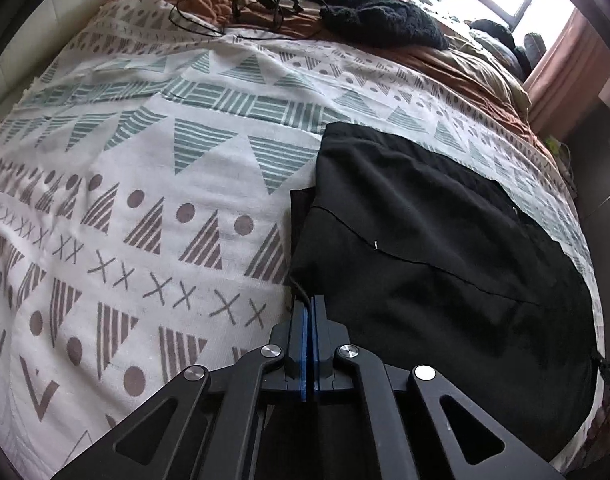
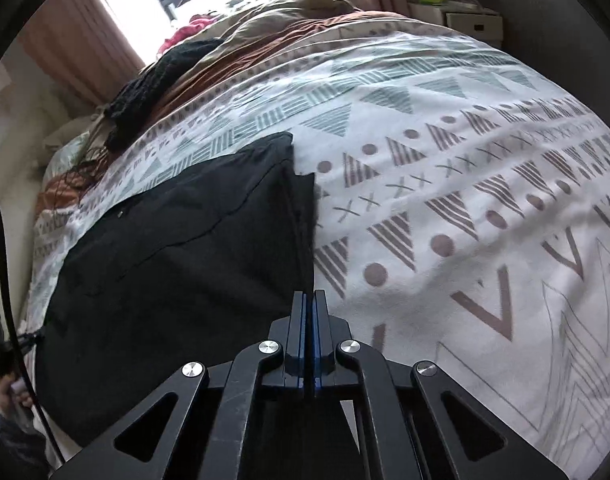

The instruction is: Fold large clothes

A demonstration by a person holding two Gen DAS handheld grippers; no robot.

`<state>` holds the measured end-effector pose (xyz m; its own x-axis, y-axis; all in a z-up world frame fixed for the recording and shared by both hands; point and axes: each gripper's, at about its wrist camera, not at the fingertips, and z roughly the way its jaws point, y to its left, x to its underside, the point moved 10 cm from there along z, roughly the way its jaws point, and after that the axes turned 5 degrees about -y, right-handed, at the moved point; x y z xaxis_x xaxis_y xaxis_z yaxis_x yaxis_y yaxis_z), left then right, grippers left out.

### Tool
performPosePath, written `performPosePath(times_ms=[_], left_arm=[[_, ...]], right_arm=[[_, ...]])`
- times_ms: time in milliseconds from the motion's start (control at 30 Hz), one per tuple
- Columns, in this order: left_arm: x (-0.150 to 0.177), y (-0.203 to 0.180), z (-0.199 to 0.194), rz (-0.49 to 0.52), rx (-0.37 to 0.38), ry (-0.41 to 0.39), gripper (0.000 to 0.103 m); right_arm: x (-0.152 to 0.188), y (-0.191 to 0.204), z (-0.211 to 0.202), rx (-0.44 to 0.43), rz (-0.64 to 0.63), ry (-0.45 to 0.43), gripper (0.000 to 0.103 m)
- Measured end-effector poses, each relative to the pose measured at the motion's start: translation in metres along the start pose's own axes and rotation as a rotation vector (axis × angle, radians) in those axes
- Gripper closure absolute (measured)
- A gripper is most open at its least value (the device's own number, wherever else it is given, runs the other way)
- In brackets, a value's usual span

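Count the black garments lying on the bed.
2. A flat black garment lies on the patterned blanket nearest the grippers, and a fuzzy black knit sits crumpled farther up the bed on the orange sheet. More may be hidden in the far pile.

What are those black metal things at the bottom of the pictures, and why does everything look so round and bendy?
Those are grabbers, like big tweezers, and a person holds one in each hand. Each has a tiny camera looking along its two fingers, with a lens that bends the picture. One picture comes from the left gripper, the other from the right gripper. Both are squeezed shut, each at a near corner of a folded black garment that lies flat on a patterned blanket on a bed. Whether cloth is pinched between the fingers is hard to see. Farther back lies a fuzzy black garment and a thin black cord.
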<state>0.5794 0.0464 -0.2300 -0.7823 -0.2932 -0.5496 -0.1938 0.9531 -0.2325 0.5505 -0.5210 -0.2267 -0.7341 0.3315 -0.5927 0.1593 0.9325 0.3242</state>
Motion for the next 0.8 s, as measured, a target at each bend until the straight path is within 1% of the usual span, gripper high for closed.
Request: performPosePath(times_ms=[167, 200, 267, 300, 333, 367, 400, 433, 500, 600, 667, 733, 800], left_arm=[[-0.002, 0.0, 0.006, 0.003, -0.026, 0.037, 0.101], [-0.002, 0.001, 0.003, -0.006, -0.025, 0.043, 0.098], [0.001, 0.003, -0.002, -0.016, -0.011, 0.054, 0.093], [0.005, 0.004, -0.007, -0.02, 0.011, 0.061, 0.083], [0.009, 0.005, -0.011, -0.024, 0.021, 0.062, 0.066], [0.011, 0.006, -0.016, -0.028, 0.02, 0.055, 0.057], [0.012, 0.009, -0.023, -0.032, 0.014, 0.036, 0.044], [0.014, 0.011, -0.03, -0.036, 0.014, 0.012, 0.036], [0.02, 0.014, -0.042, -0.048, 0.019, -0.008, 0.033], [0.033, 0.019, -0.053, -0.067, 0.034, -0.008, 0.033], [0.042, 0.022, -0.06, -0.081, 0.052, -0.005, 0.033], [0.053, 0.024, -0.065, -0.1, 0.093, 0.011, 0.033], [0.062, 0.026, -0.07, -0.111, 0.108, 0.016, 0.033]], right_arm=[[0.0, -0.008, 0.001, 0.069, 0.041, -0.019, 0.101], [0.0, -0.008, 0.0, 0.072, 0.051, -0.015, 0.099], [0.003, -0.005, -0.004, 0.06, 0.053, 0.008, 0.082], [0.005, -0.003, -0.009, 0.057, 0.043, 0.01, 0.076], [0.007, -0.001, -0.015, 0.071, 0.022, 0.003, 0.063], [0.008, 0.0, -0.021, 0.085, 0.005, -0.007, 0.056], [0.009, 0.001, -0.028, 0.099, -0.012, -0.017, 0.055], [0.01, 0.004, -0.035, 0.101, -0.025, -0.025, 0.052], [0.013, 0.01, -0.049, 0.092, -0.039, -0.039, 0.049], [0.02, 0.02, -0.066, 0.089, -0.056, -0.064, 0.045], [0.025, 0.027, -0.075, 0.094, -0.076, -0.08, 0.045], [0.031, 0.036, -0.083, 0.095, -0.09, -0.098, 0.045], [0.038, 0.045, -0.088, 0.092, -0.097, -0.089, 0.045]])
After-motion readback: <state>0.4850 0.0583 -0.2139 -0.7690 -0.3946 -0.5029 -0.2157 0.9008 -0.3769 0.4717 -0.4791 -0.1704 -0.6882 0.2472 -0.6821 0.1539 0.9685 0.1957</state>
